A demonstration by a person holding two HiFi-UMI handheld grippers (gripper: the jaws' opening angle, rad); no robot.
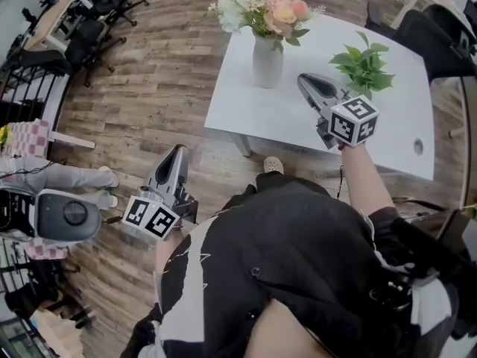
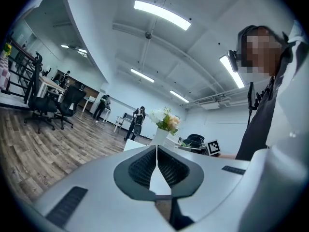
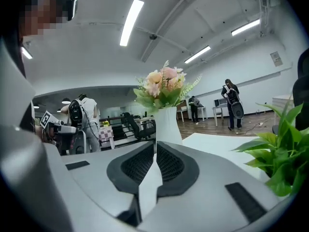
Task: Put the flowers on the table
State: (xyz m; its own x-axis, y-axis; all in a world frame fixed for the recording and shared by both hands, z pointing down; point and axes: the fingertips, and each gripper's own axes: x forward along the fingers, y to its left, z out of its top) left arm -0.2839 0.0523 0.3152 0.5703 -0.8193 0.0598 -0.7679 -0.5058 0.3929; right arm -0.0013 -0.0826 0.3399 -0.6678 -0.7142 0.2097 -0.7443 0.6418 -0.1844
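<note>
- Floor (image 1: 156, 73) of wood planks fills the left and upper parts of the head view.
- A white table (image 1: 395, 125) takes up the upper right of the frame, its near edge running across the middle.
- The person's torso (image 1: 298, 259), in a black and white top, covers the lower centre and lower right.
- Black office chairs (image 1: 97, 6) stand by a desk in the upper left corner, well apart from the table.
- The flowers (image 1: 264, 6), pink and white blooms with green leaves, stand upright in a white vase (image 1: 267, 62) on the table's upper left part, near its left edge.
- A small green plant (image 1: 365, 67) sits on the table to the right of the vase, apart from it.
- The right gripper (image 1: 304, 79) hangs over the table between vase and plant, tips pointing to the upper left. Its fingers are pressed together with nothing between them.
- The left gripper (image 1: 179, 149) hangs over the floor in the lower left, well apart from the table. Its fingers are likewise closed tight and empty.
- A marker cube (image 1: 353, 120) rides on the right gripper at the wrist end, and another cube (image 1: 151, 217) on the left.
</note>
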